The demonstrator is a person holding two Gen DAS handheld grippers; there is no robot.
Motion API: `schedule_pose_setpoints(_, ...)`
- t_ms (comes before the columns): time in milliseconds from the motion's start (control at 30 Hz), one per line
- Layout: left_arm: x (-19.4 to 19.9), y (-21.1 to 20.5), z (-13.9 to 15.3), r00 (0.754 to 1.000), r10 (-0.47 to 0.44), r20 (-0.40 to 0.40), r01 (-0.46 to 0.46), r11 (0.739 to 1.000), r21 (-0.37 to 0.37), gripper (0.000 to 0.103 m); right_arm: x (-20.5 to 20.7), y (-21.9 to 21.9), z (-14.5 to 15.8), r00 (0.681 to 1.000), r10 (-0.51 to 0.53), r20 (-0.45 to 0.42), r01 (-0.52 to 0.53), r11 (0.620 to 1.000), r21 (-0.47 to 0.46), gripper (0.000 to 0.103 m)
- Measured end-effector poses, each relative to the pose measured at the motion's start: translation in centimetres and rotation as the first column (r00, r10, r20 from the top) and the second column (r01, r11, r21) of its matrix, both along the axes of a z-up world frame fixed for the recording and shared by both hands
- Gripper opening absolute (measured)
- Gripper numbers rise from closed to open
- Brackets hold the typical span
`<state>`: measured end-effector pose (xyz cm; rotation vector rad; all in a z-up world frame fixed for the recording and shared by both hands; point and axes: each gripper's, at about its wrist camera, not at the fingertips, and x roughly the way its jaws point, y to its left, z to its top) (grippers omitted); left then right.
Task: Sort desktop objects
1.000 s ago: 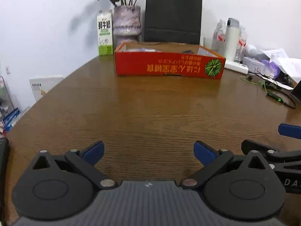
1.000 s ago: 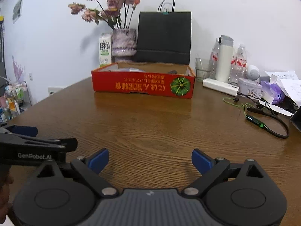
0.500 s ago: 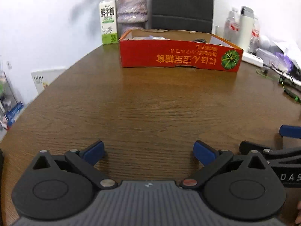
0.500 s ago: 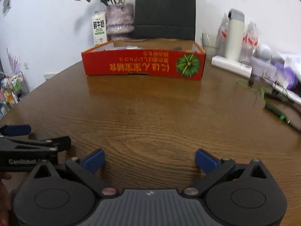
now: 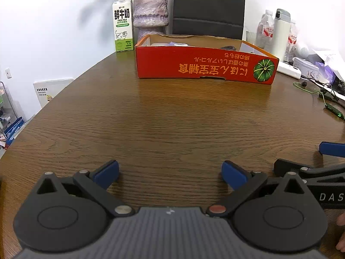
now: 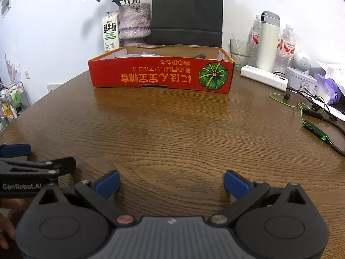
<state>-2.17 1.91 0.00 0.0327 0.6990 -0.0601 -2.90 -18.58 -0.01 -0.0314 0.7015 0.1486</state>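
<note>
**Both grippers spread wide over bare table; box at far side**

A brown wood-grain table [image 5: 172, 118] is seen in both wrist views, filling most of each frame. A white wall lies behind it.

A black paper bag [image 6: 187, 13] is stood against the wall, directly behind the box.

The red box [image 6: 161, 76], a shallow open cardboard tray with orange print and a green pumpkin picture, is set toward the far edge of the table, well apart from both grippers. A few small things are glimpsed inside it over the rim, among them a dark coiled cable; they cannot be identified further.

A purple vase [image 6: 134, 22] with dried flowers is placed behind the box's left corner, with a milk carton [image 5: 122, 23] just beside it on the left.

To the right of the box, a white flask [image 6: 268, 43] is stood among clear water bottles, with a white power strip [image 6: 264, 78] lying in front of them. A green-cabled earphone [image 6: 312, 127] is laid on the table farther right, near loose papers.

The left gripper [image 5: 170, 173] is held low over the near table, fingers spread, nothing between them. The right gripper [image 6: 171, 183] is held just beside it, likewise fully spread and holding nothing. Each gripper is seen at the edge of the other's view.
</note>
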Motion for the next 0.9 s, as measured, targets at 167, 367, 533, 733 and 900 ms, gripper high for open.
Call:
schedule_pose_setpoints(167, -0.03, 0.02, -0.01, 1.0, 0.0, 0.0, 0.0, 1.0, 0.0, 0.103, 0.11, -0.12, 0.02, 1.0, -0.007, 0.0, 0.007, 1.0, 0.001, 0.103)
schedule_pose_setpoints(367, -0.01, 0.06, -0.02, 1.0, 0.0, 0.0, 0.0, 1.0, 0.0, 0.103, 0.08, -0.16, 0.04, 1.0, -0.007, 0.0, 0.007, 1.0, 0.001, 0.103)
schedule_pose_setpoints(533, -0.03, 0.09, -0.03, 1.0, 0.0, 0.0, 0.0, 1.0, 0.0, 0.103, 0.09, -0.16, 0.02, 1.0, -0.007, 0.0, 0.007, 1.0, 0.001, 0.103)
schedule_pose_setpoints(733, -0.05, 0.06, -0.03, 1.0, 0.0, 0.0, 0.0, 1.0, 0.0, 0.103, 0.11, -0.15, -0.01, 1.0, -0.007, 0.0, 0.007, 1.0, 0.001, 0.103)
schedule_pose_setpoints(900, -0.04, 0.04, -0.03, 1.0, 0.0, 0.0, 0.0, 1.0, 0.0, 0.103, 0.11, -0.15, -0.01, 1.0, -0.007, 0.0, 0.007, 1.0, 0.001, 0.103)
